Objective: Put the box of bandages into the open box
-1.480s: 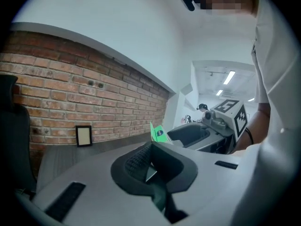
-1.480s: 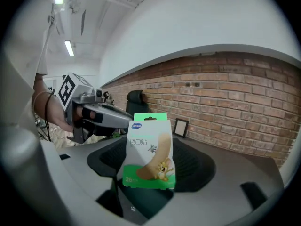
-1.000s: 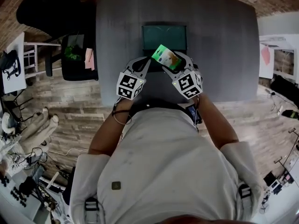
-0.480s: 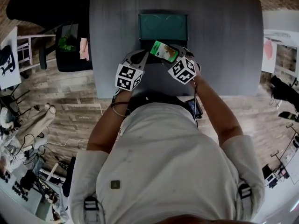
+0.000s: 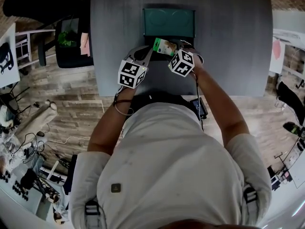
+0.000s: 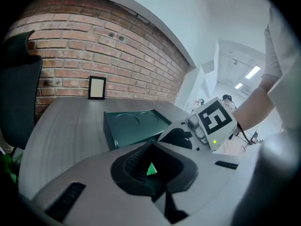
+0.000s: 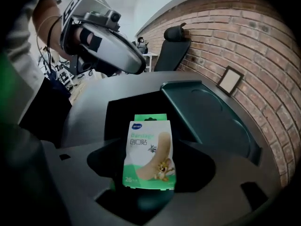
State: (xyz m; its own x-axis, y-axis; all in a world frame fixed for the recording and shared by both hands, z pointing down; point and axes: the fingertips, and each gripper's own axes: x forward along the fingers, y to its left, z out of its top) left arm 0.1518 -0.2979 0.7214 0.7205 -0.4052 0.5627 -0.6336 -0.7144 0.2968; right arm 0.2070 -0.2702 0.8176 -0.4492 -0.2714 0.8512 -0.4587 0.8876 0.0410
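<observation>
My right gripper is shut on the green-and-white box of bandages, which stands upright between its jaws. In the head view the box of bandages hangs at the near edge of the open dark green box, with the right gripper just behind it. From the right gripper view, the open box's black inside lies straight ahead and its green lid lies to the right. My left gripper hovers left of the bandages, jaws together and nothing in them.
The grey table stretches around the open box. A small picture frame leans against the brick wall behind the table. A black chair stands at the table's left side.
My right gripper has carried the box of bandages forward, from over the table's front part to the near edge of the open box. The left gripper has kept pace beside it.
</observation>
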